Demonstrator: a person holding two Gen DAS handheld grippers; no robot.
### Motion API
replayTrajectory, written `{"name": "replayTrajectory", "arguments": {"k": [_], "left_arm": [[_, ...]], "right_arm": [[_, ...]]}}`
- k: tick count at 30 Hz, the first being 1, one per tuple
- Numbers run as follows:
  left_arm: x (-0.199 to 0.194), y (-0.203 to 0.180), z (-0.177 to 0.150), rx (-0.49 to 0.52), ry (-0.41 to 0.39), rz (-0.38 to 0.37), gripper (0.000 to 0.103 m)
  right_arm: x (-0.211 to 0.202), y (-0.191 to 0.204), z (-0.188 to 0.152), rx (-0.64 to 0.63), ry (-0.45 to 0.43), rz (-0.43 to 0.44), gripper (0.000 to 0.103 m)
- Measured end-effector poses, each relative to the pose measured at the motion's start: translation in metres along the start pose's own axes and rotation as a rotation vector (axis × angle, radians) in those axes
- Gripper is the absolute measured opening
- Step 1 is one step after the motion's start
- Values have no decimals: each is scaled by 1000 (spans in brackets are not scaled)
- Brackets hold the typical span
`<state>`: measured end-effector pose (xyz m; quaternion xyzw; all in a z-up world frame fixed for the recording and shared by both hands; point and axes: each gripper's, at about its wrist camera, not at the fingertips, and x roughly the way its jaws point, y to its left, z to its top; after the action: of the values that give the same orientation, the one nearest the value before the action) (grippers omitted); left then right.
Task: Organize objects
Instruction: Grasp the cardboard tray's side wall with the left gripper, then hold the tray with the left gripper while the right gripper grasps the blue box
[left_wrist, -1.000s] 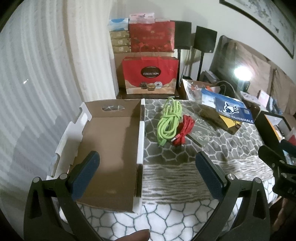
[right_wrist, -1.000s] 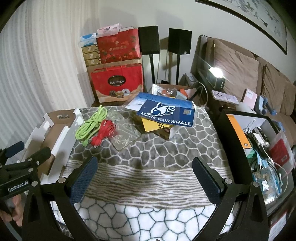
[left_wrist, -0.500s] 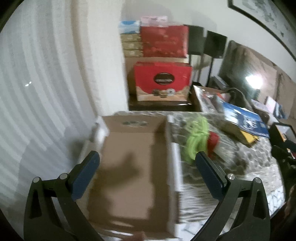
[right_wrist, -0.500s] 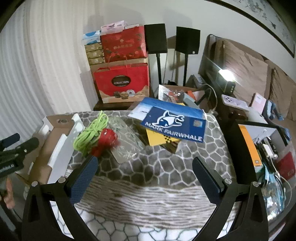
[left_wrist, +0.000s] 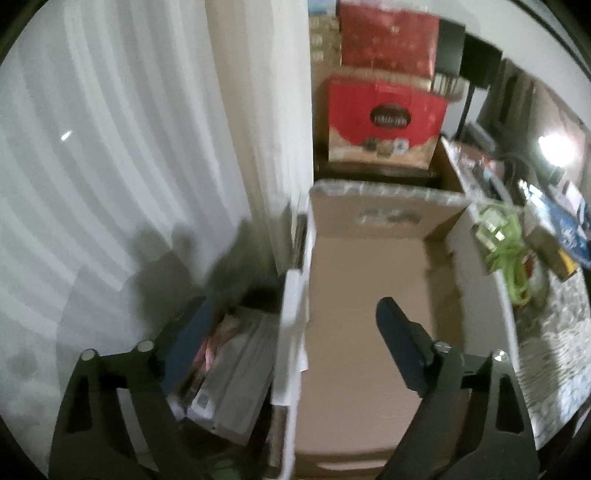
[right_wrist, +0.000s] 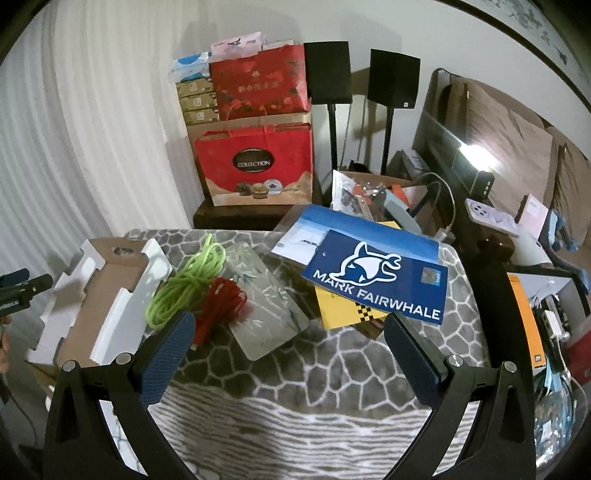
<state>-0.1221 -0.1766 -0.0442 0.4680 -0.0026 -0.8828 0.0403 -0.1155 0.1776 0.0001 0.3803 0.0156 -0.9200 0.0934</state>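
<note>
An open cardboard box (left_wrist: 362, 295) with white outer walls lies at the table's left edge; it also shows in the right wrist view (right_wrist: 99, 295). My left gripper (left_wrist: 291, 332) is open and empty, straddling the box's left wall. A green cable (right_wrist: 188, 284), a red cable (right_wrist: 221, 306) and a clear patterned case (right_wrist: 266, 306) lie on the table right of the box. My right gripper (right_wrist: 288, 347) is open and empty, above the patterned cloth in front of them. The green cable also shows in the left wrist view (left_wrist: 509, 251).
A blue "Mark Fairwhale" card (right_wrist: 376, 280) lies on a yellow box and blue packaging at the back right. Red gift bags (right_wrist: 255, 162) stand behind the table. White curtain (left_wrist: 110, 147) on the left; stacked items (left_wrist: 229, 369) sit beside the box, off the table.
My left gripper has swung left over the box's left wall, toward the curtain. My right gripper has moved forward toward the cables and case. Both stay open.
</note>
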Motion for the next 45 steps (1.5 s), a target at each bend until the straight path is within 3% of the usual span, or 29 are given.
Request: {"name": "replayTrajectory", "arguments": {"k": [5, 8, 9, 10, 14, 16, 29, 33, 40, 45], "left_arm": [[29, 4, -8, 33, 107, -62, 71], [42, 0, -14, 65, 167, -107, 51], [46, -3, -15, 77, 188, -115, 39], [51, -5, -17, 89, 210, -117, 32], [52, -6, -21, 126, 212, -87, 24], [50, -5, -23, 145, 199, -57, 12], [41, -26, -25, 244, 170, -94, 12], [40, -28, -25, 226, 172, -99, 11], [43, -25, -25, 220, 162, -113, 12], [44, -26, -25, 225, 161, -117, 12]], "right_arm": [[6, -4, -2, 1, 13, -3, 103], [7, -11, -3, 10, 21, -8, 103], [8, -14, -4, 17, 23, -9, 103], [7, -17, -4, 23, 25, -10, 103], [2, -28, -6, 42, 17, -18, 103], [0, -34, -6, 48, 12, -25, 103], [-8, -72, -1, 84, -1, -48, 102], [-1, -88, 9, 89, 20, -50, 102], [27, -136, 22, 224, 82, -6, 102], [40, -163, 17, 347, 110, 72, 100]]}}
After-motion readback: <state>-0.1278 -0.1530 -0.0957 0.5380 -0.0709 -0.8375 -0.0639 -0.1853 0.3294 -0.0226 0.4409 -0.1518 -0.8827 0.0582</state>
